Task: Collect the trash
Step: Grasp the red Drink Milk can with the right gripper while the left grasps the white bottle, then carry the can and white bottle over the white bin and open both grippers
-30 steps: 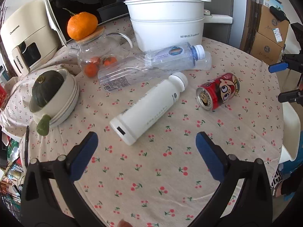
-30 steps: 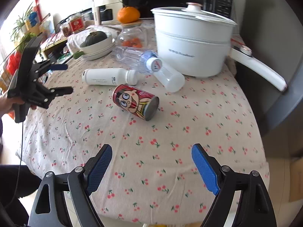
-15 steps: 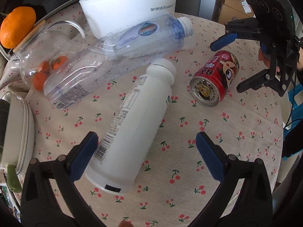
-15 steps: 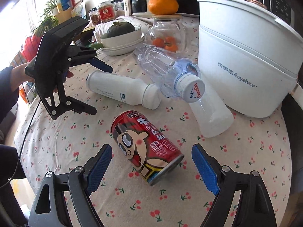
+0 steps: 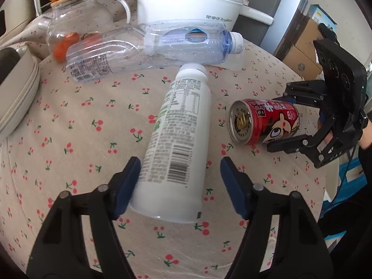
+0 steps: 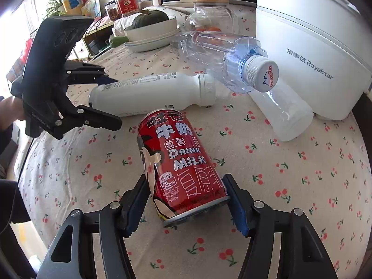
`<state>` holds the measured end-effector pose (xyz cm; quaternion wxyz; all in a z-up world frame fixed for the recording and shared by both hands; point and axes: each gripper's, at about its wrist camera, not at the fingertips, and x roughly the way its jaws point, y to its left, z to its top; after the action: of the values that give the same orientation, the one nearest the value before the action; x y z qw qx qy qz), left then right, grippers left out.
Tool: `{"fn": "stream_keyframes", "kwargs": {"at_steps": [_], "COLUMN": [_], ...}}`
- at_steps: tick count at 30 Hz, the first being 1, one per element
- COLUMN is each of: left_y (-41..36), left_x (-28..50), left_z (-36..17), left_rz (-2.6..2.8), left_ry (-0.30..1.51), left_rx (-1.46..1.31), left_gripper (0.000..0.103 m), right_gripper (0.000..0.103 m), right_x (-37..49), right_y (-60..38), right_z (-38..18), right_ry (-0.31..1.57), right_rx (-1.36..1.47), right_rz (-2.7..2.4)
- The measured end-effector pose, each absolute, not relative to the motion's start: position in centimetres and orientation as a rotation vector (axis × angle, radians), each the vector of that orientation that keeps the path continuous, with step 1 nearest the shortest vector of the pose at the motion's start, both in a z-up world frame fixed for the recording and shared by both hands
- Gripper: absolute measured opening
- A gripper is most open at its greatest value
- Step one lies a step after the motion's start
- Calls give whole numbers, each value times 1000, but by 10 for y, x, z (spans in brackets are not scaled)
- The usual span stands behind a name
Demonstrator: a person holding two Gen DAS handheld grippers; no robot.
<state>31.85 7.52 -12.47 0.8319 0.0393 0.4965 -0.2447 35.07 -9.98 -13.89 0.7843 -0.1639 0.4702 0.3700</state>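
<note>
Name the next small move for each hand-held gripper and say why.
Probably finish closing both. The left hand-held gripper straddles the white bottle, a gap showing at one pad; the right hand-held gripper flanks the red can. Both jaws have just been closing.

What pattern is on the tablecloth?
Small red cherries with green stems on a beige tablecloth, clearest in the left wrist view.

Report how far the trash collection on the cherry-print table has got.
Done: nothing looks collected yet; no bin is in view.
In hand: the left gripper straddles the white bottle, jaws just closing, a gap still showing on one side. The right gripper has closed its jaws around the red milk can, which still lies on the tablecloth.
Left: both of these, plus two clear plastic bottles by the white pot.
</note>
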Motion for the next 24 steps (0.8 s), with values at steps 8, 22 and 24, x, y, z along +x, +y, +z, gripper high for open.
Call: {"fn": "stream_keyframes", "kwargs": {"at_steps": [8,22,24], "left_y": [71,58,56], "left_x": [263,203,191], "left_z": [-121,-75,-72], "left_rz": [-393,-326,-340], "left_ry": [1042,1004,992], "left_rx": [-32,-205,-227], "left_gripper": [53,52,52], "right_gripper": [61,54,54], "right_x": [309,235,226], "right_y": [-109,-166,-176], "right_z": [-118,-62,-55], "right_ry": [1053,1116,1115], "right_rx": [-293,-206,-179], "right_rz": [706,463,440]}}
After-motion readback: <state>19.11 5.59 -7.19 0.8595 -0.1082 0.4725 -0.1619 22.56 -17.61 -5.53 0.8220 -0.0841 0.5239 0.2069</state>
